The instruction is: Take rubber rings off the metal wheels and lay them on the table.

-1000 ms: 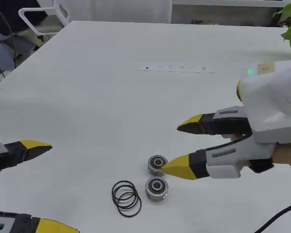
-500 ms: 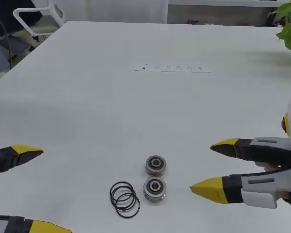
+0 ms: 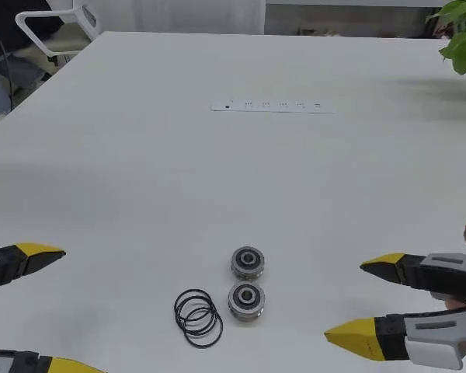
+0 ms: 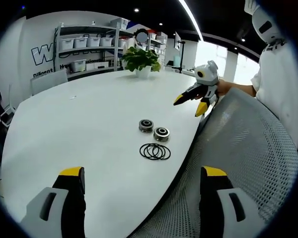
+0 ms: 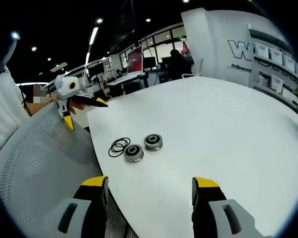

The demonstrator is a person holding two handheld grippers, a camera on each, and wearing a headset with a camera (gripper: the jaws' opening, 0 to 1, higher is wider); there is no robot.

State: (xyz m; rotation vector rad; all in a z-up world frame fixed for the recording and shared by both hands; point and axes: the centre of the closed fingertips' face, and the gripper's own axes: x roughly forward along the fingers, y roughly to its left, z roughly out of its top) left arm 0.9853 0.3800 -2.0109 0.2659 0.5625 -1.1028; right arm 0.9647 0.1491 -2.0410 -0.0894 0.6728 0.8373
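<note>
The left hand-held gripper [image 3: 60, 307] and right hand-held gripper [image 3: 346, 301] are open and empty. Two wheels [image 3: 246, 300] sit on the table [image 3: 140, 155], rings [image 3: 198, 317] at their 8 o'clock. Leftover rings need gentle pinching.

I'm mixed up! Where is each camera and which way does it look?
Head view: on the person's head, looking down at the table, wheels and rings; left gripper and right gripper poke in.
Left gripper view: rides the left gripper, faces across the wheels to the right gripper; own jaws below.
Right gripper view: rides the right gripper, faces the left gripper; own jaws below.
Both gripper views share wheels, rings, the other gripper.
</note>
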